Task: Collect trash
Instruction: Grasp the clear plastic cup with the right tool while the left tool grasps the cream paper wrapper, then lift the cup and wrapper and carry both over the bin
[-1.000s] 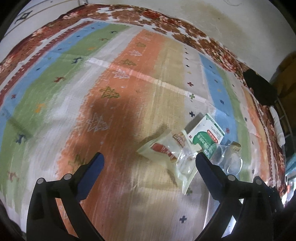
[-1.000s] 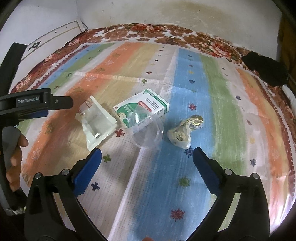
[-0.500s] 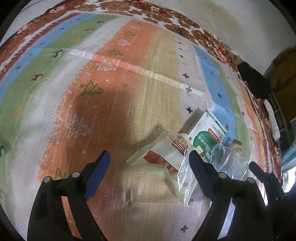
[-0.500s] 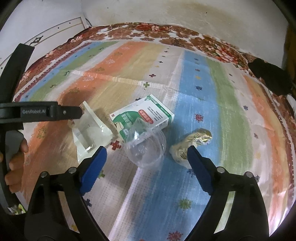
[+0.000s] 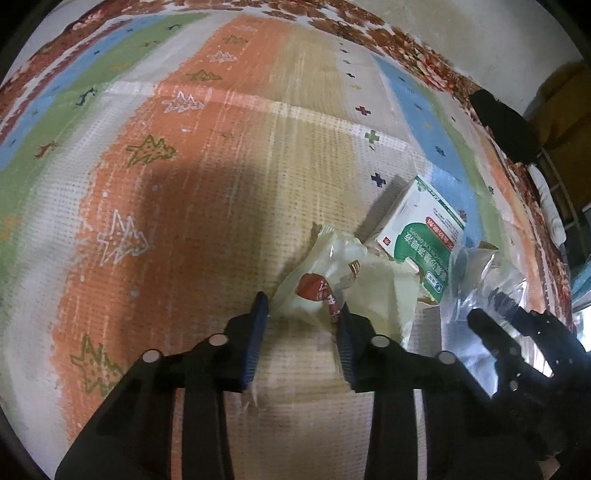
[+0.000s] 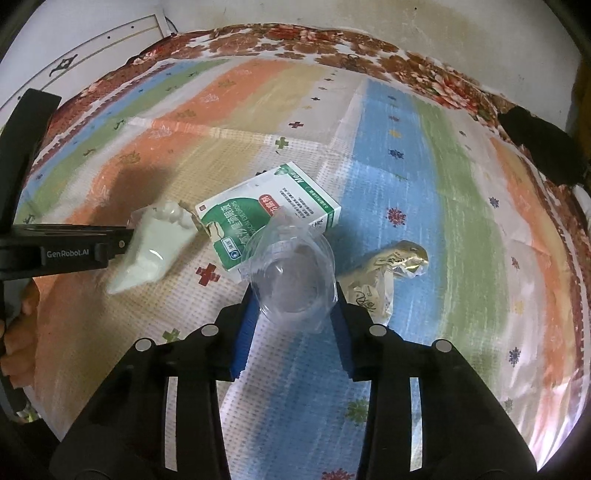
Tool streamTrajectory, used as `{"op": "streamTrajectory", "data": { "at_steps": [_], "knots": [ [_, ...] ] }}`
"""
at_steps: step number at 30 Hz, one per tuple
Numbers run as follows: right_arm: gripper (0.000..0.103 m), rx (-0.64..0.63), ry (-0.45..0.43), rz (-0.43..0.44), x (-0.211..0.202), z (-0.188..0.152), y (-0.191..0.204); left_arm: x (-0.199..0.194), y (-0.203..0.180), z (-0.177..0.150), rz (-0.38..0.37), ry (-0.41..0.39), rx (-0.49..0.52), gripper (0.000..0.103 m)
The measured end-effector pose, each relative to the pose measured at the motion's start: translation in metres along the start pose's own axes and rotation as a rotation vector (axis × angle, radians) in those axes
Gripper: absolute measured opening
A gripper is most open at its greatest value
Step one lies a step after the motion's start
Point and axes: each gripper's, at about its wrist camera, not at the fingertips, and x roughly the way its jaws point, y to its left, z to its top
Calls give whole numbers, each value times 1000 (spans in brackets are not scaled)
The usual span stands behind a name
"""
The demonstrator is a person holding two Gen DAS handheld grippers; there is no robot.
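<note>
Trash lies on a striped bedspread [image 5: 207, 206]. My left gripper [image 5: 301, 308] has its jaws half closed around the near end of a pale plastic snack wrapper [image 5: 332, 277]; in the right wrist view the wrapper [image 6: 151, 247] hangs from its tip. My right gripper [image 6: 293, 304] has its jaws against both sides of a clear plastic cup [image 6: 291, 273]. A green-and-white box [image 6: 266, 214] lies behind the cup. A gold foil wrapper [image 6: 384, 273] lies to the right.
A dark object [image 6: 539, 147] lies at the bed's far right edge. A white wall [image 6: 332, 18] stands behind the bed. The floral border [image 6: 295, 48] marks the far edge. My right gripper also shows in the left wrist view [image 5: 517, 332].
Both grippers moved forward and narrowed their jaws. The left closed on the snack wrapper, which is now crumpled and lifted. The right closed around the clear cup.
</note>
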Motion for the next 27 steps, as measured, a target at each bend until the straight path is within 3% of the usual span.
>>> {"op": "streamTrajectory", "data": {
  "at_steps": [3,10,20,27],
  "knots": [
    [35,23,2,9,-4,2,-4,-1,1,2,33,3,-9,23],
    [35,3,-3,-6,-20,0,1,-16,-8,4,31,-14,-11,21],
    [35,34,59,-55,-31,-21,-7,-24,-36,-12,81,10,20,21],
    [35,16,49,-65,-52,-33,-8,-56,-54,-19,98,-26,62,21]
  ]
}}
